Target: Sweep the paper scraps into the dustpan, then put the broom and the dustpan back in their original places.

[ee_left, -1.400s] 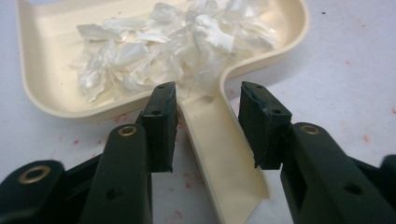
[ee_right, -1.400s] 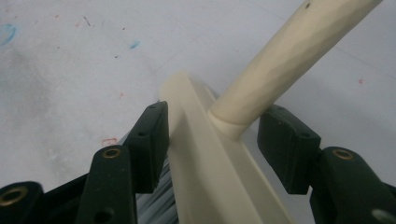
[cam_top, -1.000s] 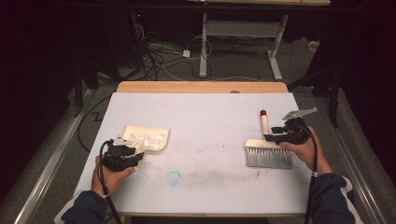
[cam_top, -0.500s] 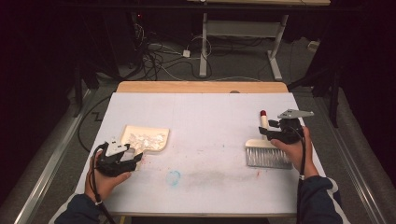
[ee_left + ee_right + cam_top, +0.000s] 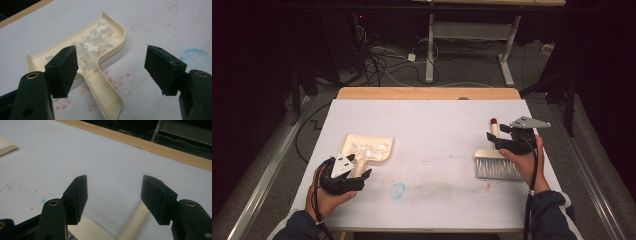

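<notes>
A cream dustpan (image 5: 367,149) holding clear and white scraps lies on the white table (image 5: 432,125), its handle (image 5: 105,85) pointing at my left gripper (image 5: 361,169). The left jaws have just been opening. They stand wide apart above the handle end (image 5: 112,67) without pressing it. At the right lies a brush (image 5: 497,169) with grey bristles and a cream, red-tipped handle (image 5: 135,222). My right gripper (image 5: 490,140) hovers over that handle. Its jaws have just been opening too and are spread (image 5: 113,195), with the handle below and nothing pinched.
A blue smudge (image 5: 398,190) and reddish specks mark the table between the two hands. A wooden strip (image 5: 427,93) edges the far side. Beyond it are cables and a desk frame (image 5: 472,30) on the dark floor.
The left gripper has drawn back slightly toward the near edge, its jaws now apart, and the dustpan stays put. The right gripper shifted a little left over the brush, which has not moved.
</notes>
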A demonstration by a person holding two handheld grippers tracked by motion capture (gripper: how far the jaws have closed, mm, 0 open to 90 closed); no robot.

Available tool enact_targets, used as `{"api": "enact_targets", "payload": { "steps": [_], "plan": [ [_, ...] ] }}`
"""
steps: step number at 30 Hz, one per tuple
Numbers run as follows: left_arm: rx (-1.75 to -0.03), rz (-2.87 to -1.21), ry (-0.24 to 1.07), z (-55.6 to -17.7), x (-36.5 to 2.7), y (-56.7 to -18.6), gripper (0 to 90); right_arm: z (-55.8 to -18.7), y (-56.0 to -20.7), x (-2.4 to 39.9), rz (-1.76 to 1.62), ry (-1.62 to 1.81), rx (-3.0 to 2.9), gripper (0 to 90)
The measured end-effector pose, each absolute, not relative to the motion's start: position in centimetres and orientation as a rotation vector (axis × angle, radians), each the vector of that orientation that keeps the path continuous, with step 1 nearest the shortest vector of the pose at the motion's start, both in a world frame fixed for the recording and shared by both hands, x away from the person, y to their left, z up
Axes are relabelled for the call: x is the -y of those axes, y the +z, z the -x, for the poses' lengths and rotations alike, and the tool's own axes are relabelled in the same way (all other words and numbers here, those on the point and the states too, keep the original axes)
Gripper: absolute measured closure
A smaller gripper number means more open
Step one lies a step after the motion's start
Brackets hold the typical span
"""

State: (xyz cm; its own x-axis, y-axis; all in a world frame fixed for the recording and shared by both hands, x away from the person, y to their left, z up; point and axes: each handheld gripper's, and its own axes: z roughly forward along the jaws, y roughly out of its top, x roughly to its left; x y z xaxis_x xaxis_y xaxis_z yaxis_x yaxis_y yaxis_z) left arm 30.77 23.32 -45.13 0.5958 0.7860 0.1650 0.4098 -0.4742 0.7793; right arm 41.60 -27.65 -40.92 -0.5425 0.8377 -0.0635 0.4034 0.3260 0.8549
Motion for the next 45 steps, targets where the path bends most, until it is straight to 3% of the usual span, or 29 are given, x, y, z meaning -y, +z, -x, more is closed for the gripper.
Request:
{"api": "enact_targets", "payload": {
  "steps": [10,45],
  "plan": [
    [-0.861,-2.122,0.680,-30.6,-23.0,-45.3,20.6,-40.9,-40.4,26.8,-1.052,1.157,-2.068,33.1],
    [-0.716,-2.177,0.721,-28.4,-22.3,-45.6,19.1,-35.1,-39.0,24.6,-0.864,1.166,-2.043,21.5]
  ]
}}
